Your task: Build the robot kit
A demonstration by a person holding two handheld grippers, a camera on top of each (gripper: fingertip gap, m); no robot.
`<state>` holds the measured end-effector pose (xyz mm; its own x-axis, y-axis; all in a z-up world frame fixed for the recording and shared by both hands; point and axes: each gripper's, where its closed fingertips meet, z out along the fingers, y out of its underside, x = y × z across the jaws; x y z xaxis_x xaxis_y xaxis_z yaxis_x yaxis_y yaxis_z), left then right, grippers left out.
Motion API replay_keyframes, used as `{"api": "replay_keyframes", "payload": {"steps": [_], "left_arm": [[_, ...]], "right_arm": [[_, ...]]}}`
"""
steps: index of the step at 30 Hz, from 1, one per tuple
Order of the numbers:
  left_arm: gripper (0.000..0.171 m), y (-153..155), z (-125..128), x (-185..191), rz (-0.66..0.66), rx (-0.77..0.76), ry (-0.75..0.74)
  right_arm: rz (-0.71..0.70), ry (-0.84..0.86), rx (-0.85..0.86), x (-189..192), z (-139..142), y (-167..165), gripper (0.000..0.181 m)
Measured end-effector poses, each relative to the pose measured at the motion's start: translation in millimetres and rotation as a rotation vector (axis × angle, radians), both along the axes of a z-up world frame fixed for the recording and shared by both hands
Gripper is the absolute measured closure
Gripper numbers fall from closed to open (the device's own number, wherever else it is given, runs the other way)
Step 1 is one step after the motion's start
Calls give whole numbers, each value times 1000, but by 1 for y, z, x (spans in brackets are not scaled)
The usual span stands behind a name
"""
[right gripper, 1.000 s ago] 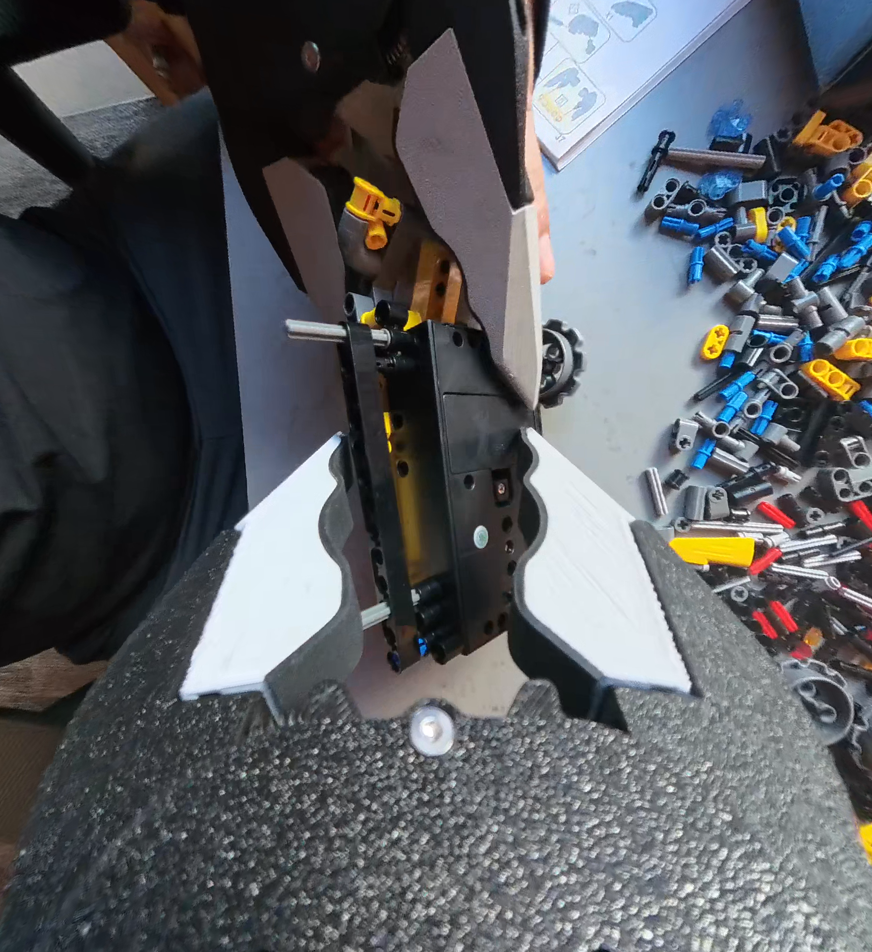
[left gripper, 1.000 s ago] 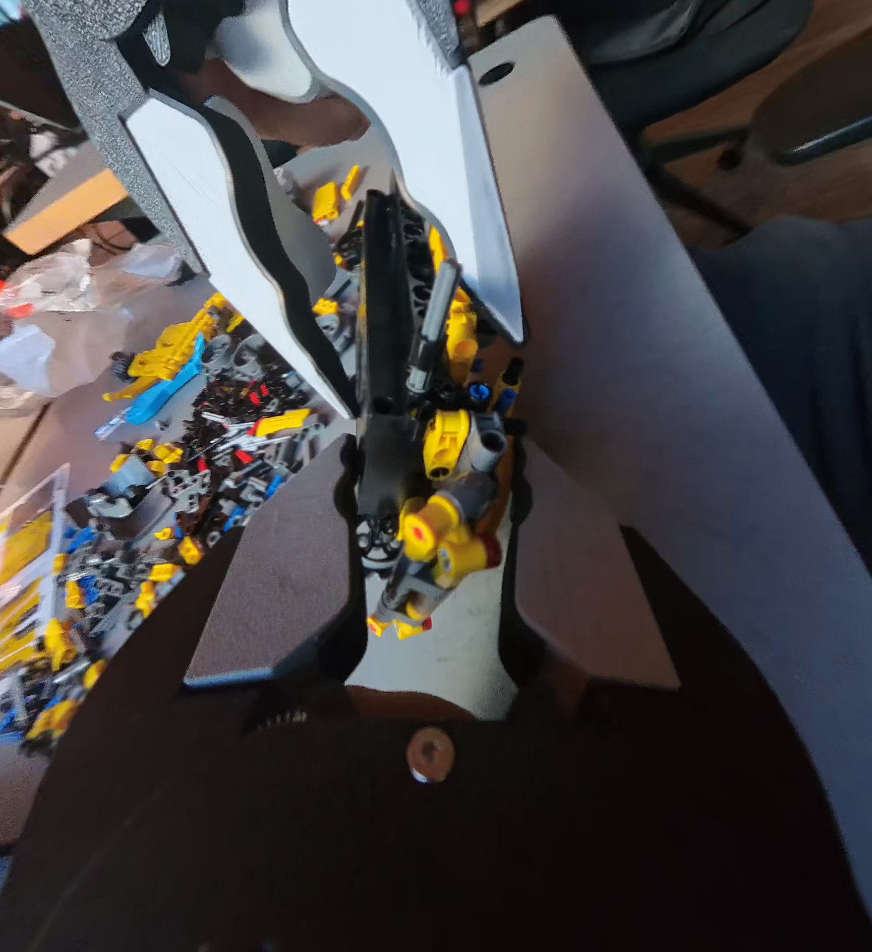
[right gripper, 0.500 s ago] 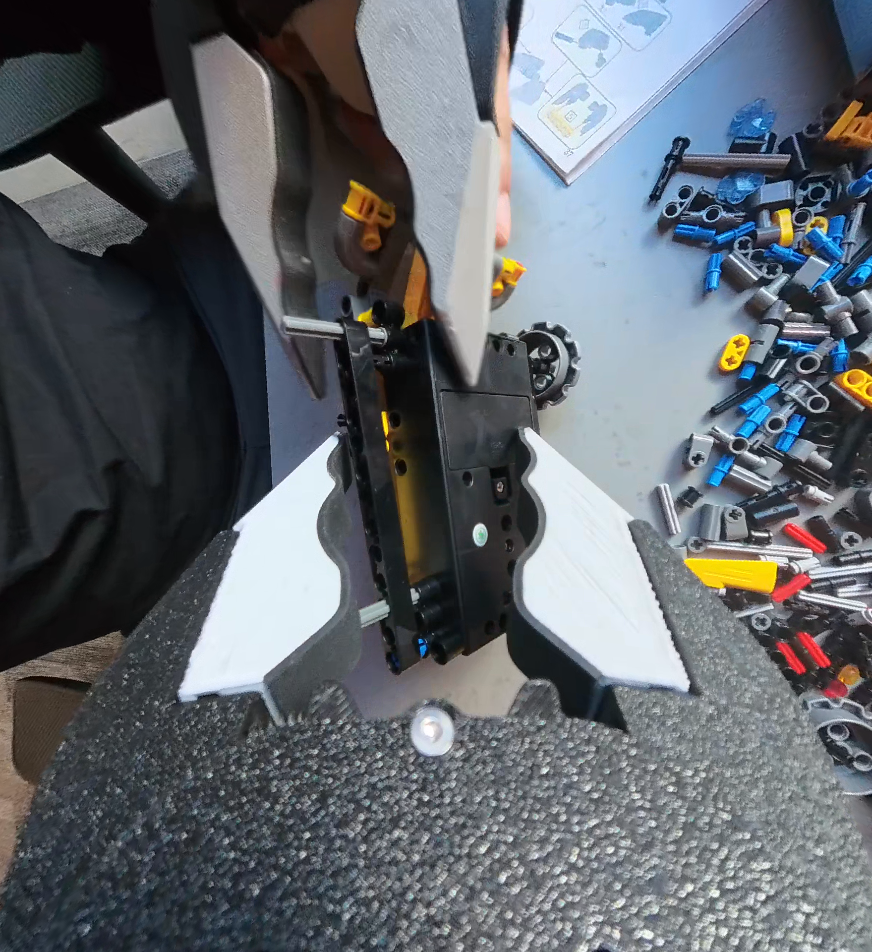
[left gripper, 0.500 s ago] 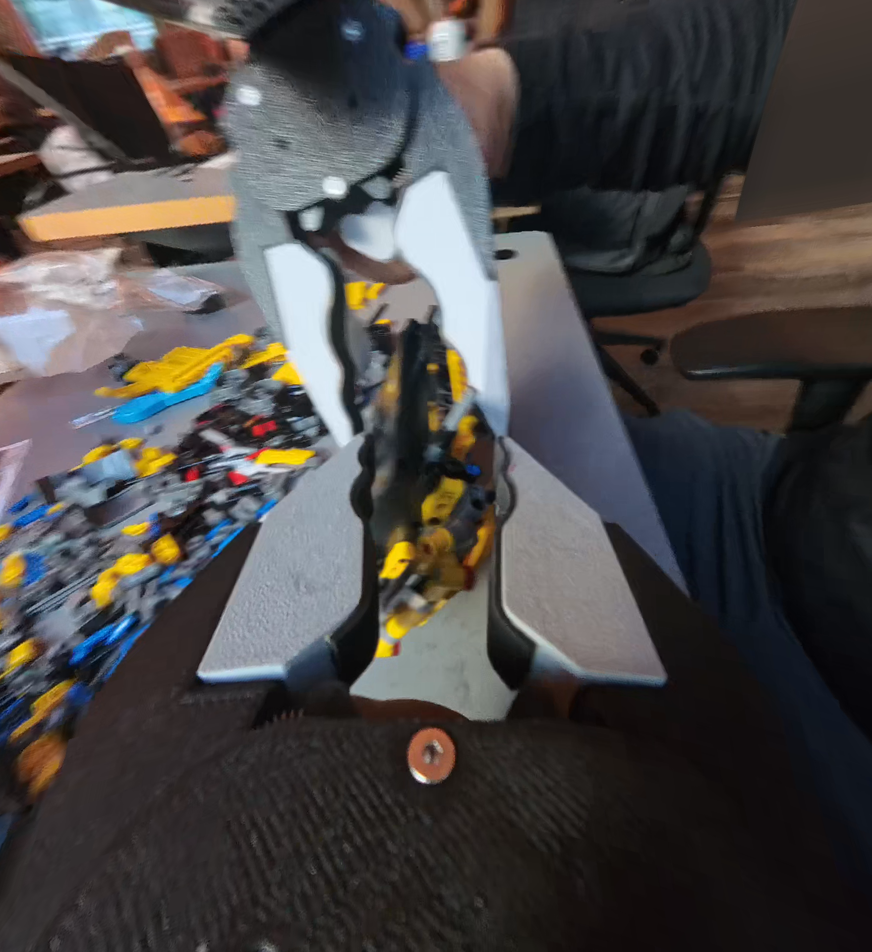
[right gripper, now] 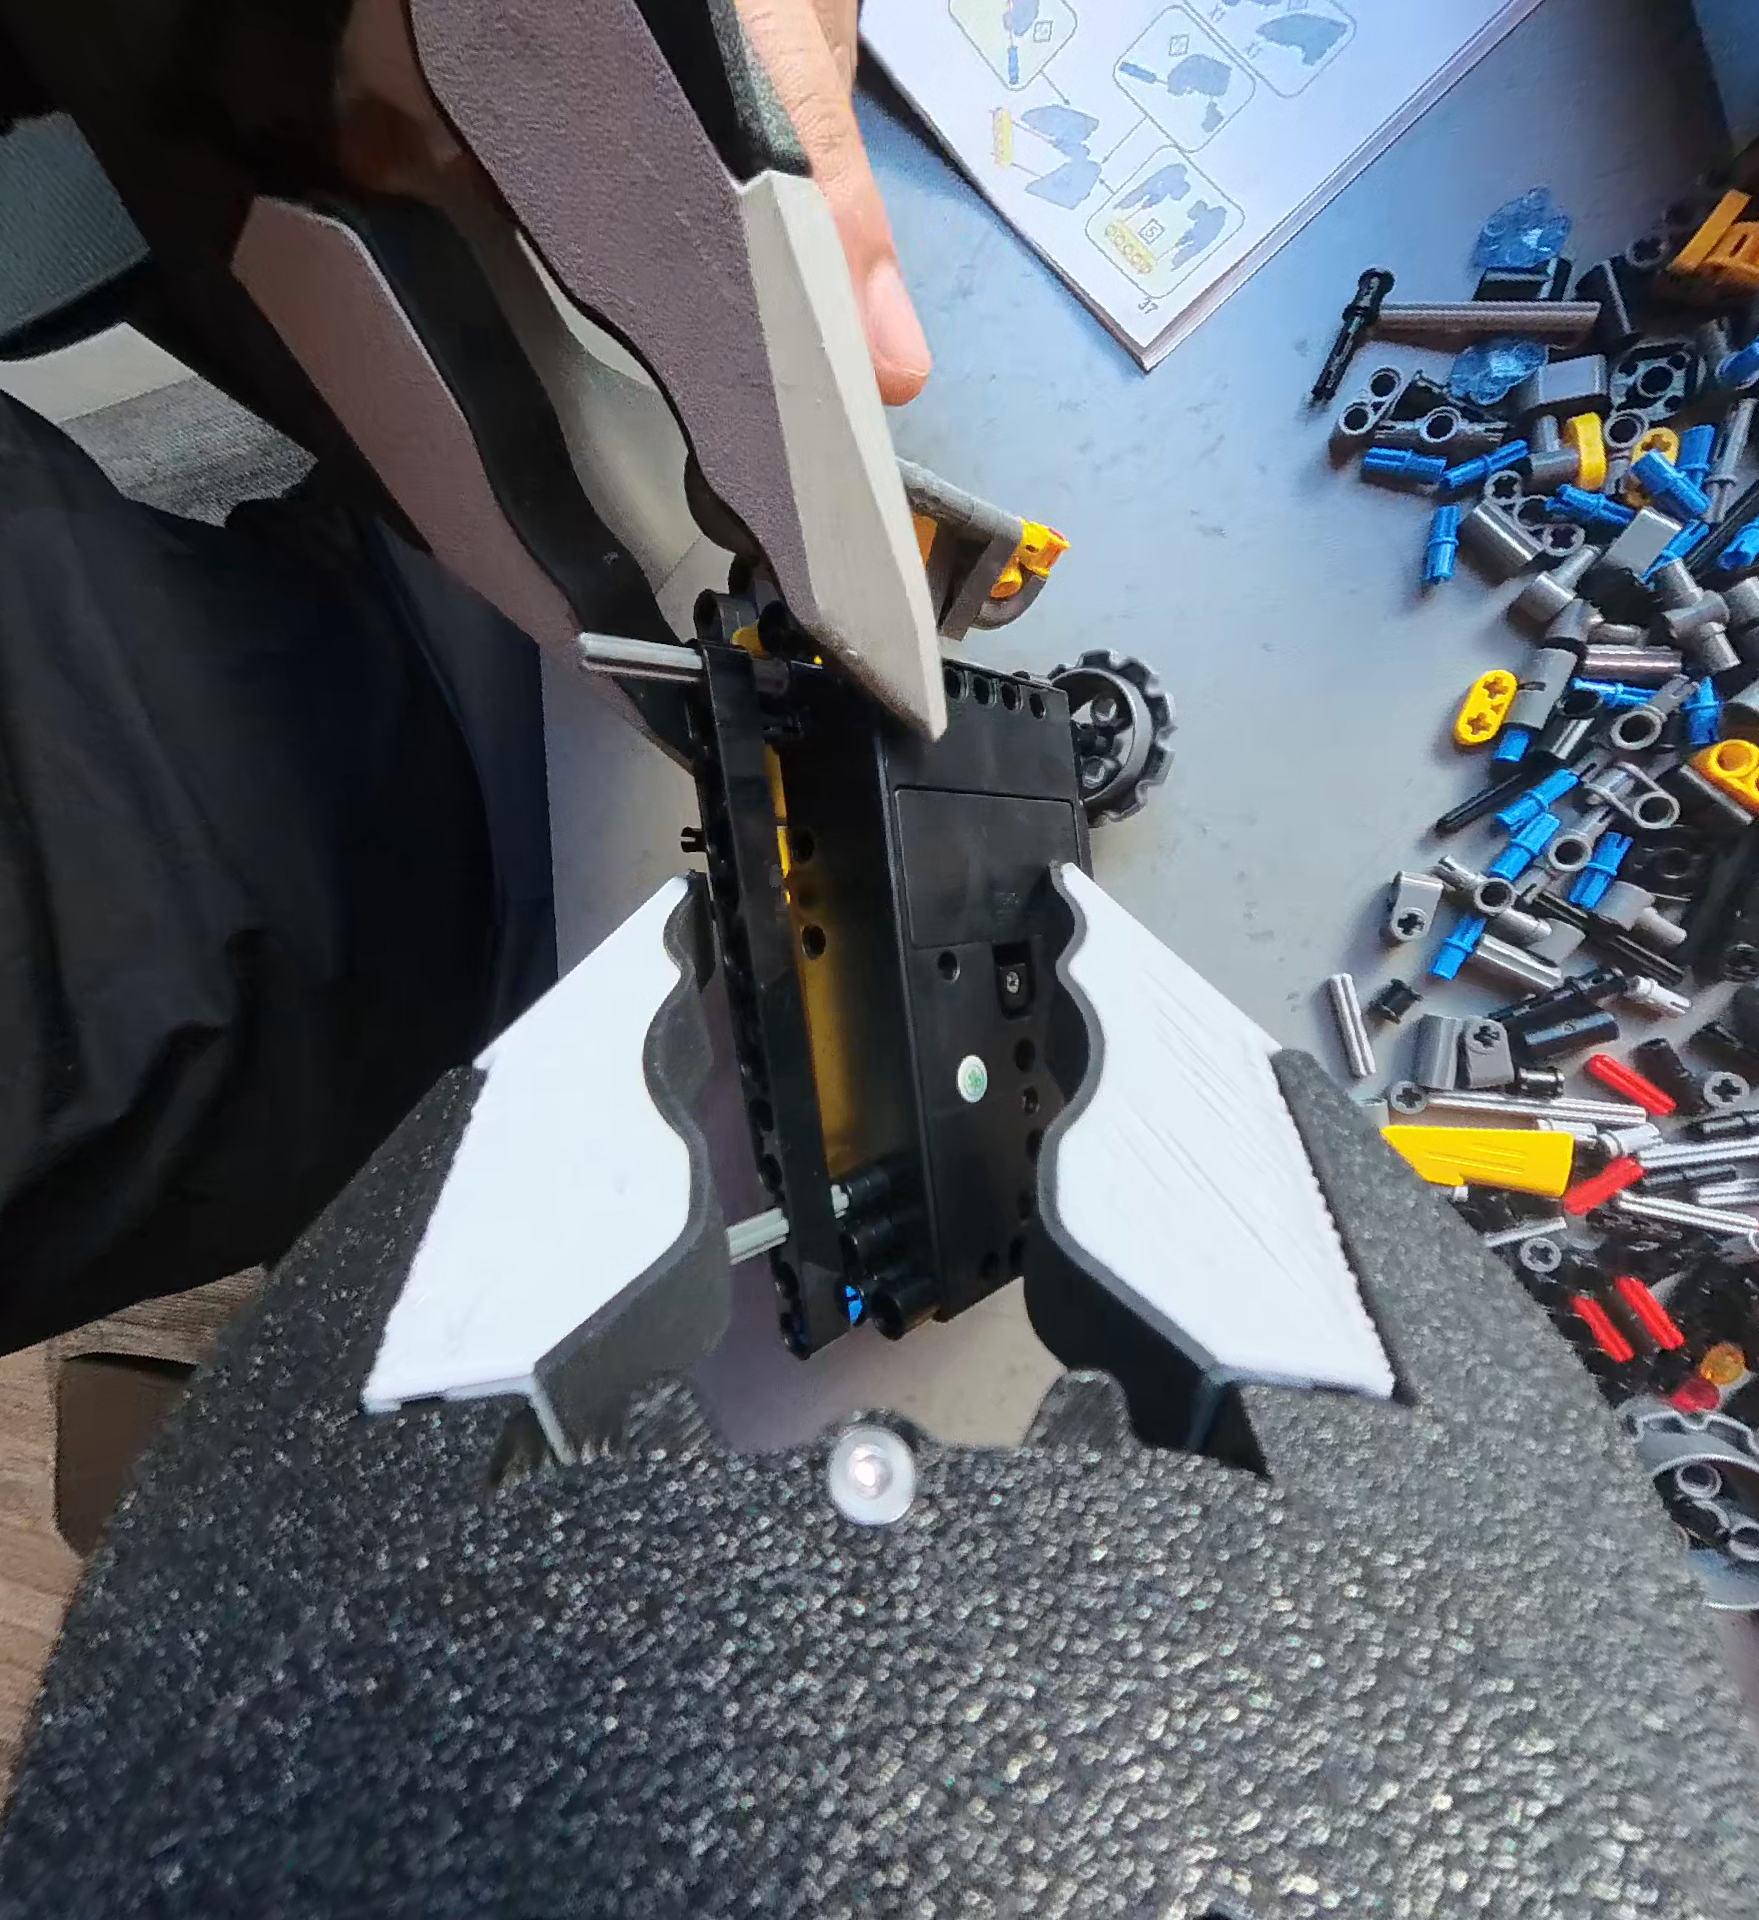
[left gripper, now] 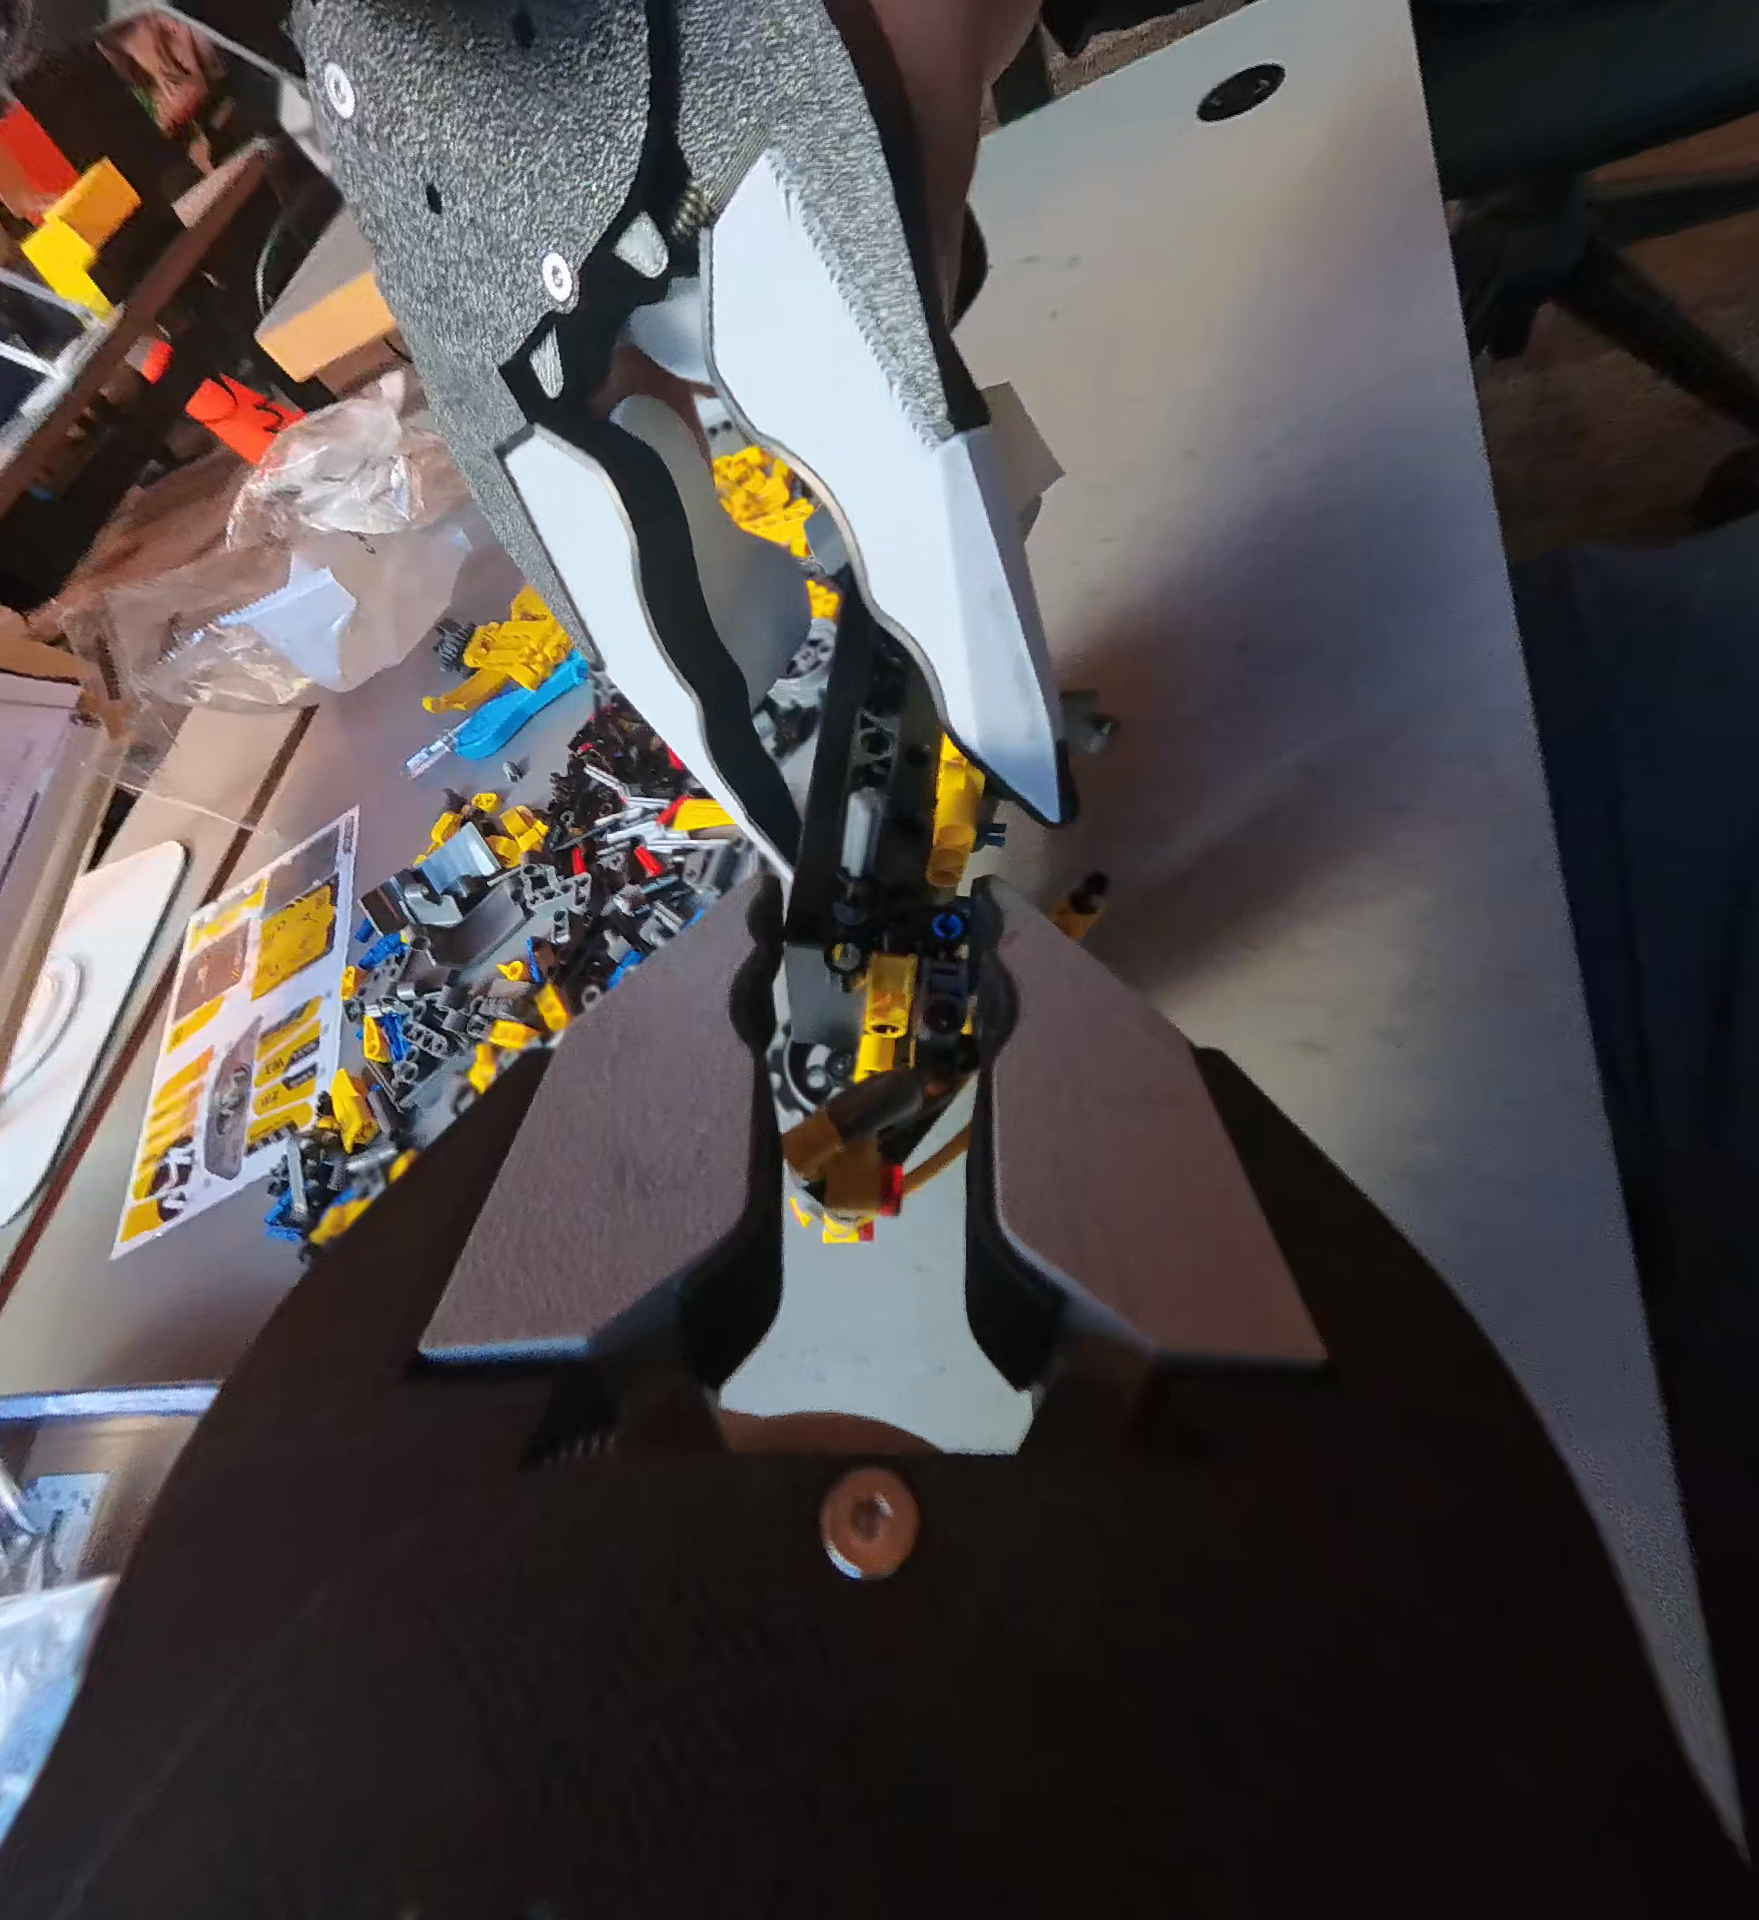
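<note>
**Inspector A:** While both tools bear on it, where is the black-and-yellow brick assembly (right gripper: 885, 987)?

**Inspector B:** It is held off the grey surface (right gripper: 1218, 623), above its near edge, spanning the two tools; the right hand-held gripper (right gripper: 875, 883) pinches the black block end, one finger against each side.

**Inspector A:** And the other?

**Inspector B:** The left hand-held gripper (left gripper: 875, 904) is pressed in on the yellow-jointed end, opposite the right; a hand (right gripper: 854, 208) grips its body; the loose brick pile (right gripper: 1633, 831) and an instruction booklet (right gripper: 1166, 156) lie beside, untouched.
</note>
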<state>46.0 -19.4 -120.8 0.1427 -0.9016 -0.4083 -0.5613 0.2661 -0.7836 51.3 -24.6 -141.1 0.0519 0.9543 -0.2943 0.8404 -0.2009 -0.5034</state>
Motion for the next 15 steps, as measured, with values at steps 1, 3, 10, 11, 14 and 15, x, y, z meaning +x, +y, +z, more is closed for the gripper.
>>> {"api": "replay_keyframes", "payload": {"steps": [1,3,10,11,14,15], "left_arm": [[140,0,0,1,-9,22,1],[140,-2,-1,3,-26,62,18],[137,4,0,1,11,217,30],[141,3,0,0,11,224,25],[141,1,-2,-2,13,234,42],[141,2,-2,-3,13,235,53]], "right_arm": [[-4,3,0,0,0,1,117],[1,6,4,1,0,2,117],[9,9,7,-3,0,1,117],[2,7,4,-4,0,2,117],[-1,5,20,-6,0,2,117],[4,-1,39,-7,-1,2,117]]}}
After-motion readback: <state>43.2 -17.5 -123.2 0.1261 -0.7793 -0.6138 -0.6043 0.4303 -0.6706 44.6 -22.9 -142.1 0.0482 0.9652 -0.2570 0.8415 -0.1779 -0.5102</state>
